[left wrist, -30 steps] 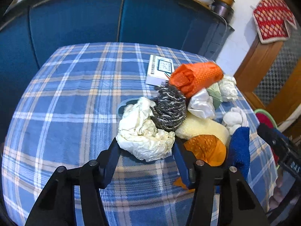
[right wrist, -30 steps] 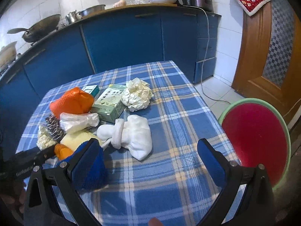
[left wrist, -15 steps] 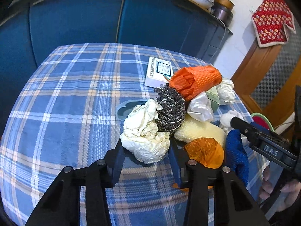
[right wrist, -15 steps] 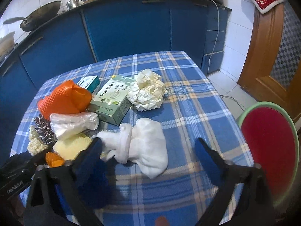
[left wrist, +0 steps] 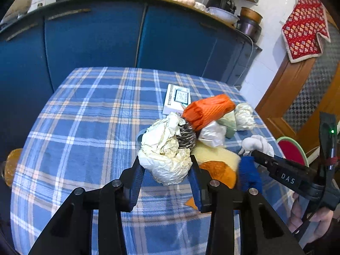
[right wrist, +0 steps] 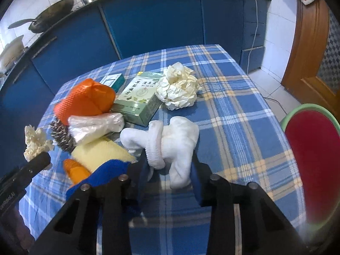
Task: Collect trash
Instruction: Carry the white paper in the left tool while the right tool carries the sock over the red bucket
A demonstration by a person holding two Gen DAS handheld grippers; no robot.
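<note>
Blue cabinets (left wrist: 89,42) are seen well beyond both grippers, with a wok (right wrist: 42,21) and pots on their worktop, white wall tiles above and a wooden door (right wrist: 308,42) off to the right. A red stool (right wrist: 314,153) is set just right of the right gripper (right wrist: 167,170). The desk (left wrist: 85,127) is covered by a blue plaid cloth. Ahead of the left gripper (left wrist: 165,174) a heap of trash is crowded together: an orange mesh bag (left wrist: 208,110), a green carton (right wrist: 138,97), a yellow sponge (right wrist: 99,153), a steel scourer (left wrist: 187,138), a clear plastic wad (right wrist: 95,125) and a small white box (left wrist: 178,97). A second paper ball (right wrist: 178,89) is left further off. A crumpled paper ball (left wrist: 167,155) is clamped between the left gripper's pads, raised clear of the cloth. The right gripper's jaws are closing on a white sock bundle (right wrist: 170,142) lying on the desk, pressed at both sides.
</note>
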